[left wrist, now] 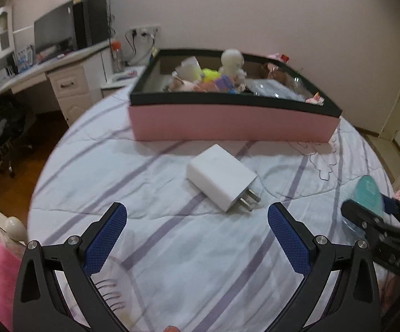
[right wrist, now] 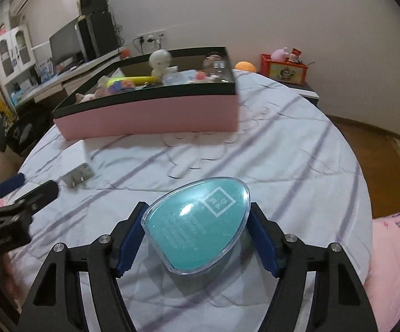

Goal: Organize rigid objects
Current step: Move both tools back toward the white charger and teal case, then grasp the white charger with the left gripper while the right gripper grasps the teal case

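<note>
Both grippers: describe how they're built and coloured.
The left gripper and the right gripper look alike: matte black angular frames with triangular cut-outs, silver round bolt heads at the joints, and two fingers each faced with blue, finely textured pads. No cables, sleeves or readable markings are visible.

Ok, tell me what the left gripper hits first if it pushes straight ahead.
Probably the white charger on the bedspread, lying ahead of the open left gripper; beyond it stands the pink box. Depth is uncertain.

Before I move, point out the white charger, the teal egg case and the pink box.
white charger (left wrist: 220,175): left wrist view, top face.
teal egg case (right wrist: 197,228): right wrist view, clear lid's middle.
pink box (left wrist: 227,123): left wrist view, near pink wall.
</note>
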Tool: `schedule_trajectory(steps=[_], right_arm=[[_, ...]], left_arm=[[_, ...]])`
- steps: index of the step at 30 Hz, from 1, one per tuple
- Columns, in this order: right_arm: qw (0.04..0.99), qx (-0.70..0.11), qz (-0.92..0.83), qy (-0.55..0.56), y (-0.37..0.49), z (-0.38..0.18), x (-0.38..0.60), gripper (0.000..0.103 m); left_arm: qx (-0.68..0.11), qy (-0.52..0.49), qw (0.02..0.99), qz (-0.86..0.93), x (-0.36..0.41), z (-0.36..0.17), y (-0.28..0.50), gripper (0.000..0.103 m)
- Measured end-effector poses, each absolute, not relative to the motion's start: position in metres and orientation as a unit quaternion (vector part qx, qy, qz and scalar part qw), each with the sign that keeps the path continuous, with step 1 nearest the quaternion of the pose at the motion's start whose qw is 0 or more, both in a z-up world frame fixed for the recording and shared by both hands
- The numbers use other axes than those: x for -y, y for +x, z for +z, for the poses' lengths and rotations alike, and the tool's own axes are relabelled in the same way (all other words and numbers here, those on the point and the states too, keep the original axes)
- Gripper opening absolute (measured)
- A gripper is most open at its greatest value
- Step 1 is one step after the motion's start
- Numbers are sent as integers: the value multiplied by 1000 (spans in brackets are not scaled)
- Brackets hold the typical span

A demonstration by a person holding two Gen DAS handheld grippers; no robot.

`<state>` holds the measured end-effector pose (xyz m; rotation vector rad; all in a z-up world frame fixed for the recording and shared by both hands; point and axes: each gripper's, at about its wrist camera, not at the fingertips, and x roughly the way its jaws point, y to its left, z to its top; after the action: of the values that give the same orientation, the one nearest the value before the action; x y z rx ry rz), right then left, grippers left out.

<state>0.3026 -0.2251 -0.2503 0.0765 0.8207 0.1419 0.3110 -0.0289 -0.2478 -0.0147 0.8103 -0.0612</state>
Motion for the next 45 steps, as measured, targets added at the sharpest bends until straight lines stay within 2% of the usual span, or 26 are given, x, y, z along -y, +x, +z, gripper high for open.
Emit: schedule_trajectory(steps=[9, 15, 17, 19, 21, 22, 35, 40, 42, 44, 45], right_arm=[[914, -400, 58, 27, 308, -257, 223, 72], [915, -399, 57, 26, 308, -256, 223, 72], [915, -399, 58, 28, 308, -256, 223, 72], [915, -398, 58, 29, 308, -257, 223, 72], [915, -398, 57, 28, 308, -257, 222, 72], [915, -398, 57, 27, 308, -257, 222, 72], [915, -399, 52, 18, 307, -258, 219, 72], [916, -399, 47, 12, 307, -258, 218, 72], [916, -399, 46, 11, 306, -258, 218, 72], [916, -399, 45, 10, 307, -258, 218, 72], [916, -399, 45, 10, 306, -258, 218, 72]], left_arm=[[-435, -26, 900, -23, 37, -257, 353, 103], [-446, 12, 895, 10, 49, -264, 367, 102], [-441, 9, 897, 5, 48, -263, 365, 94], [-433, -1, 901, -2, 43, -260, 361, 77], [-426, 2, 904, -16, 43, -257, 357, 66], [-422, 8, 906, -25, 43, -256, 354, 64], [-416, 32, 906, -66, 26, -255, 304, 64], [-409, -2, 911, -63, 11, -259, 296, 73], [-410, 4, 910, -64, 14, -260, 299, 81], [-410, 13, 910, -62, 18, -261, 301, 81], [-408, 13, 911, -60, 19, -261, 300, 77]])
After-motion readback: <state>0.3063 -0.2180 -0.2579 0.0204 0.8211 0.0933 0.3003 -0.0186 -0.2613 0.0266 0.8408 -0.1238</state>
